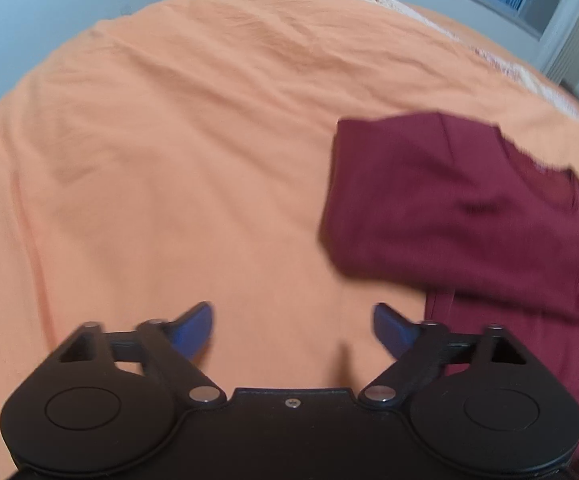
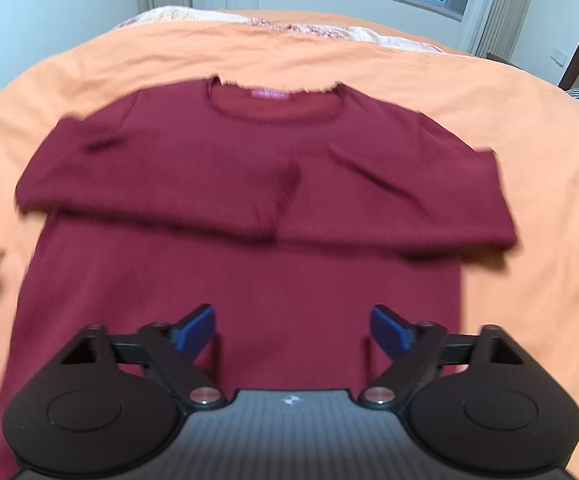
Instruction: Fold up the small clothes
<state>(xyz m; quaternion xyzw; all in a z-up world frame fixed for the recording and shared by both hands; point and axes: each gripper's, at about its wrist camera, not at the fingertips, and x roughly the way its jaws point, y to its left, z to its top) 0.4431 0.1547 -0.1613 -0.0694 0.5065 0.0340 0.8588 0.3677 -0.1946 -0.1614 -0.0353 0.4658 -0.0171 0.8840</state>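
A dark red sweater (image 2: 241, 280) lies flat on the bed (image 2: 529, 152), spread on the orange sheet with its neckline at the far side and its hem nearest the person. Both sleeves are already crossed over the chest, meeting near the middle, which narrows the garment into a rough rectangle ready for a lengthwise fold. The right gripper (image 2: 292, 330) hangs over the lower body of the sweater, fingers spread wide and empty, probably lined up to take the hem. The left gripper (image 1: 292, 328) sits over bare sheet just beside the sweater's left edge, fingers equally wide and holding nothing.
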